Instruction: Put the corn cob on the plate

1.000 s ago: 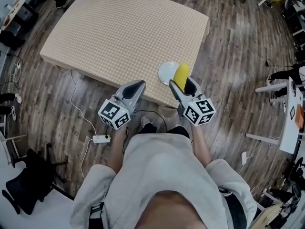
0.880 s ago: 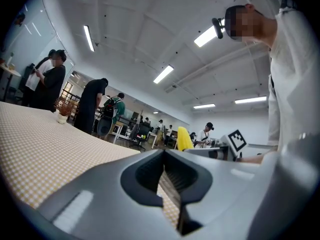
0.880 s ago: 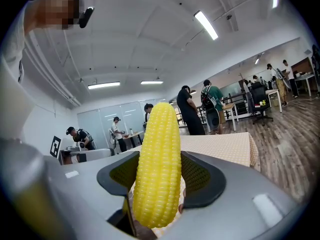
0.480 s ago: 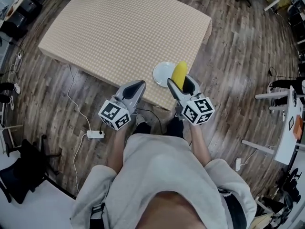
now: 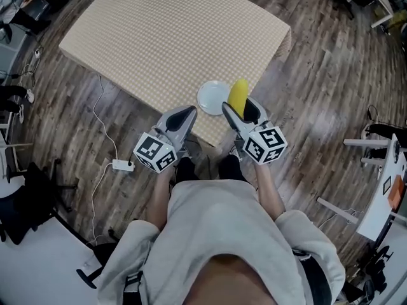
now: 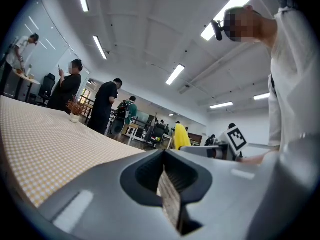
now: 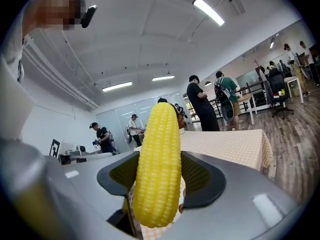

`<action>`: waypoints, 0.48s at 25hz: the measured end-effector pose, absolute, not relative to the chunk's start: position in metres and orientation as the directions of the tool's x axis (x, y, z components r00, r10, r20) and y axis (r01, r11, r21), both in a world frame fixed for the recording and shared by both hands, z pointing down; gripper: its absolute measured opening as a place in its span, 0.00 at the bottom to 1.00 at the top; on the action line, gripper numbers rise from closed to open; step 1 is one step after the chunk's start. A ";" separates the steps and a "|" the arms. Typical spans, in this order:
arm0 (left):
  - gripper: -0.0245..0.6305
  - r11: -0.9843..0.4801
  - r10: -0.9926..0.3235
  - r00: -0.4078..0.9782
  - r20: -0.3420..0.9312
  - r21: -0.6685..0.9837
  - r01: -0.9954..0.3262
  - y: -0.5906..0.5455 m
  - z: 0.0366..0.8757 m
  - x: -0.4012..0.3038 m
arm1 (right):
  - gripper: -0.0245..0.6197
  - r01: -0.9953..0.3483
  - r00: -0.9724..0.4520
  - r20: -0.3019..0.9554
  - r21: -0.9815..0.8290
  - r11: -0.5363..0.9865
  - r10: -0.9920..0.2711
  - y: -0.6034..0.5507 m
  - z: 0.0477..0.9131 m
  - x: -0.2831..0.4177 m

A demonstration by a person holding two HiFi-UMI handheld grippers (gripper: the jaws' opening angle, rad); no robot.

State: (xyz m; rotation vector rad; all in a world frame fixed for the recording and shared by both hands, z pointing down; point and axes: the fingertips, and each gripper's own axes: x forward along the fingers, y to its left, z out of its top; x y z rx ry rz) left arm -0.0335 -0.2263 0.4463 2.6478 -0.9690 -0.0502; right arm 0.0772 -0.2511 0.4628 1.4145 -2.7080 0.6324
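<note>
right gripper [image 5: 240,110]: clamped on corn cob [image 5: 238,95]; cob's long axis runs out along the jaws
left gripper [image 5: 185,114]: jaws together, empty
plate [image 5: 208,98]: at the table's near edge, just left of the cob tip; right gripper is nearer

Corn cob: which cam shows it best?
Right gripper view: the corn cob fills the centre, upright between the right claw's jaws, kernels sharp. Head view shows it small, poking out past that claw beside the plate. Left gripper view has only a distant yellow sliver, probably the cob.
</note>
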 end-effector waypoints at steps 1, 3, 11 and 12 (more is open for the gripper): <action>0.05 -0.715 -0.638 0.766 0.076 0.310 -0.627 -0.227 0.447 -0.033 | 0.44 -0.788 -0.593 0.204 -0.343 0.511 -0.779 -0.251 0.463 0.078; 0.05 -0.711 -0.642 0.763 0.078 0.313 -0.630 -0.227 0.449 -0.030 | 0.44 -0.785 -0.598 0.207 -0.345 0.515 -0.774 -0.252 0.465 0.080; 0.05 -0.715 -0.625 0.775 0.098 0.328 -0.618 -0.233 0.459 -0.027 | 0.44 -0.792 -0.589 0.235 -0.361 0.493 -0.773 -0.251 0.480 0.083; 0.05 -0.714 -0.622 0.776 0.102 0.332 -0.616 -0.234 0.461 -0.028 | 0.44 -0.793 -0.586 0.241 -0.365 0.487 -0.774 -0.251 0.483 0.082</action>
